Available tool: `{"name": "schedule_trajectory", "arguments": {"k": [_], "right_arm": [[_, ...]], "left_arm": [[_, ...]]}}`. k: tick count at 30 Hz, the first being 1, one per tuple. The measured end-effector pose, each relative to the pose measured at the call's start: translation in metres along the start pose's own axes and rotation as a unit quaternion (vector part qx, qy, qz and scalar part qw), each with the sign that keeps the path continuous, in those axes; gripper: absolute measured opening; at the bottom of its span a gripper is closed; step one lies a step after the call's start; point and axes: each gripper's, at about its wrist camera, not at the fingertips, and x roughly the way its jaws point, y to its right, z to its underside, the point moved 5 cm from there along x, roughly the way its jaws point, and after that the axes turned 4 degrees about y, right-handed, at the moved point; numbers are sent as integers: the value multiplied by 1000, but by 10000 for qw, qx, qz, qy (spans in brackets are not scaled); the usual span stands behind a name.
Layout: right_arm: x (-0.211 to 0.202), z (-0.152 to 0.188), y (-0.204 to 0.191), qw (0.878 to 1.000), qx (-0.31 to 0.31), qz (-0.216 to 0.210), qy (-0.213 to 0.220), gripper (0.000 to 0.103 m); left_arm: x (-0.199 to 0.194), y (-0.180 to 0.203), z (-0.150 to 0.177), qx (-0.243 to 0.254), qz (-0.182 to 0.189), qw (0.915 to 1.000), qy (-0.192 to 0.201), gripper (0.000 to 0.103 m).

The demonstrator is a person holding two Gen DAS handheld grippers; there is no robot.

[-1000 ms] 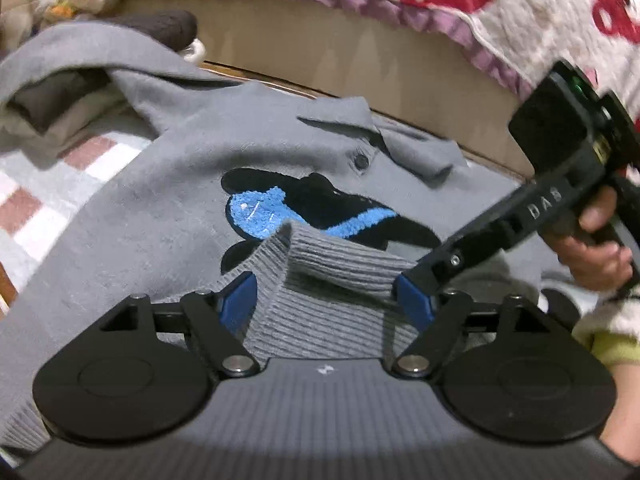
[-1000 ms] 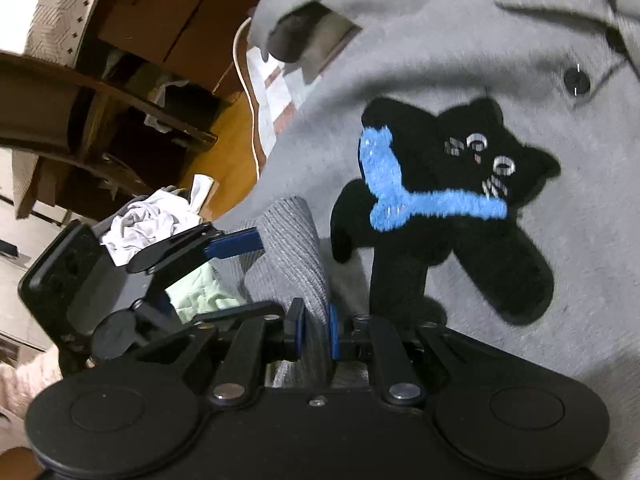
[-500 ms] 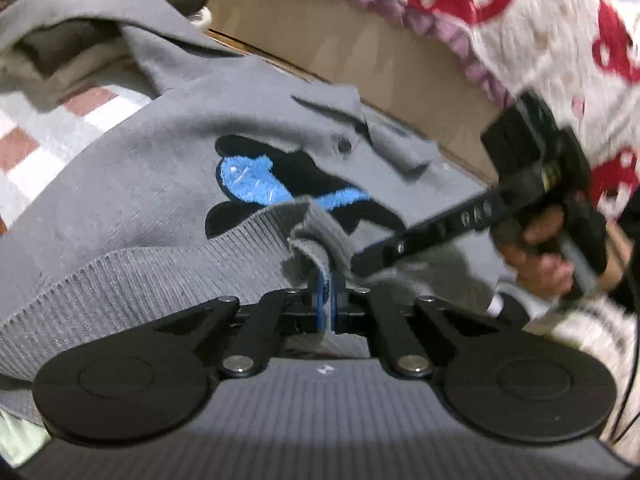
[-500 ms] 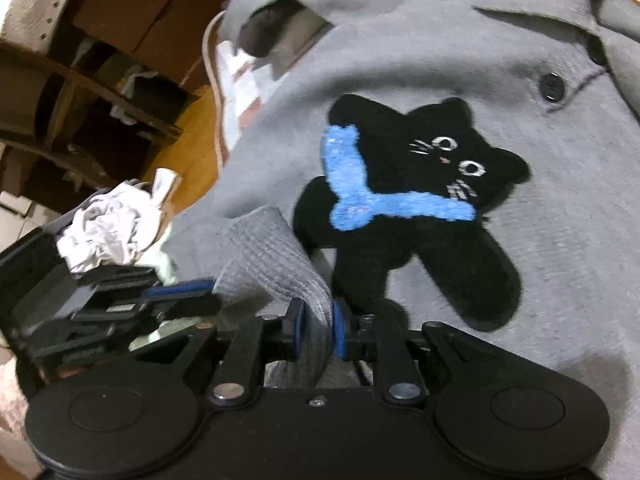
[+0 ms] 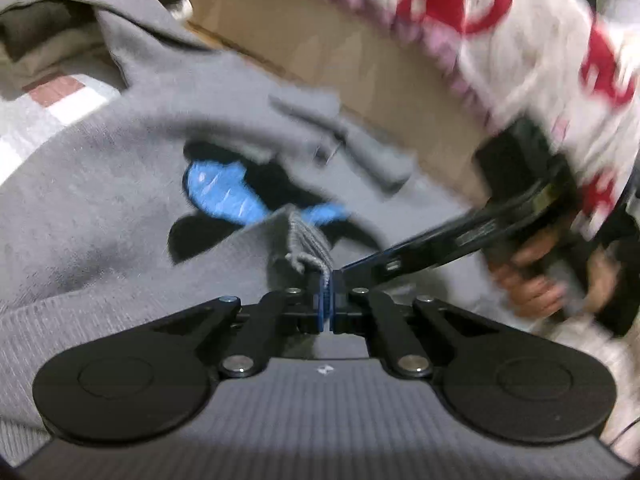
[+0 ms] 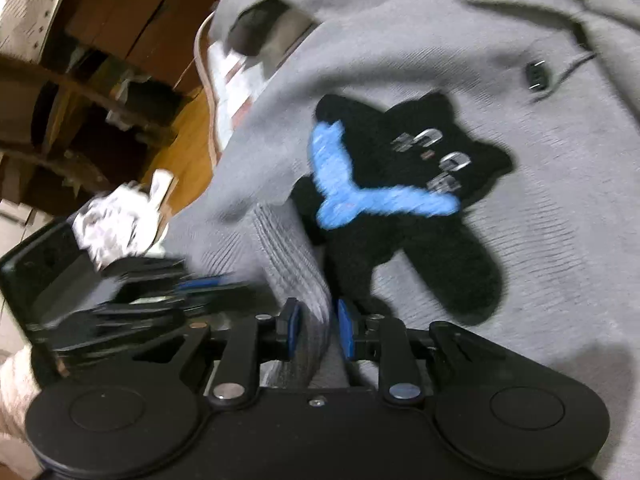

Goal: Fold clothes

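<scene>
Grey sweater spread flat ahead of both grippers, black cat patch with blue band straight in front, collar and button at the far end, near a wooden board under a red-and-white blanket. Ribbed hem lifted into a ridge, running from the left gripper across to the right one, so long axis of the garment pointing away from both. Left gripper pressed together, pinching the hem edge between its blue pads. Right gripper with jaws opening, ribbed fold between the pads, apparently no longer pressed, though hard to tell in the blur. Right tool seen just to the right of the left one, held by a hand. Probably next: carrying of the hem forward over the cat toward the collar; left hand the only firm hold for that. Beyond the sweater, to the left, crumpled white cloth and dark wooden furniture.
</scene>
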Motion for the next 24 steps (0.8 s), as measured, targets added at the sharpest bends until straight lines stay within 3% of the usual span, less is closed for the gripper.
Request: {"name": "schedule_trajectory", "arguments": {"k": [2, 3, 4, 5, 8, 10, 13, 17, 19, 21, 23, 24], "right_arm": [[-17, -3, -8, 9990, -257, 272, 253, 29], [-28, -4, -16, 9971, -502, 419, 394, 38], [-39, -1, -32, 9923, -953, 542, 580, 52], [-51, 1, -49, 9850, -1403, 653, 761, 56], [-70, 19, -97, 9642, -2363, 398, 1135, 59], [-64, 29, -118, 9565, -2679, 338, 1103, 59], [-38, 32, -131, 9317, -3354, 1032, 938, 60], [-10, 26, -130, 9020, -4010, 1452, 673, 61], [-10, 22, -132, 8965, -4140, 1471, 562, 61], [-15, 26, -144, 8825, -4400, 1561, 562, 61], [-21, 30, -155, 8670, -4666, 1655, 563, 61], [-24, 35, -162, 8521, -4896, 1752, 588, 61]], "left_arm": [[-20, 7, -9, -66, 1, 9996, 288, 1], [-30, 10, -14, -99, 1, 9990, 433, 1], [-39, 14, -18, -112, 8, 9984, 556, 1], [-45, 18, -23, -84, 30, 9979, 637, 1], [-60, 30, -33, 98, 147, 9963, 843, 1], [-66, 37, -34, 166, 282, 9954, 900, 1], [-77, 45, -29, 152, 441, 9948, 901, 1], [-100, 50, -20, 136, 563, 9940, 923, 1], [-113, 51, -18, 148, 580, 9932, 995, 1], [-121, 49, -15, 90, 576, 9929, 1035, 1], [-128, 47, -12, 42, 568, 9927, 1063, 1], [-130, 45, -11, 41, 549, 9928, 1063, 1]]}}
